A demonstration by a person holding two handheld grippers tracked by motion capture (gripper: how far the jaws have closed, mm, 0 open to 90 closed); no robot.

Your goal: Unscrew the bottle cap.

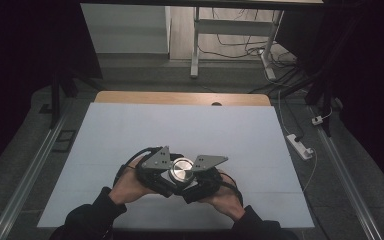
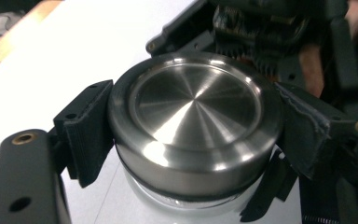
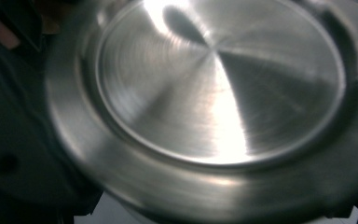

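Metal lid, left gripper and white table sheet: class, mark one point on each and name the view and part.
metal lid [image 2: 196, 100]: left gripper view, centre of its brushed top.
left gripper [image 1: 156, 161]: high view, its grey three-cornered plate.
white table sheet [image 1: 180, 125]: high view, bare middle area.

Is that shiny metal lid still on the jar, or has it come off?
On. The metal lid sits squarely atop the pale jar, the left gripper clamping its rim.

Metal lids: one, between both grippers
Grippers: two, left, right
Tables: one
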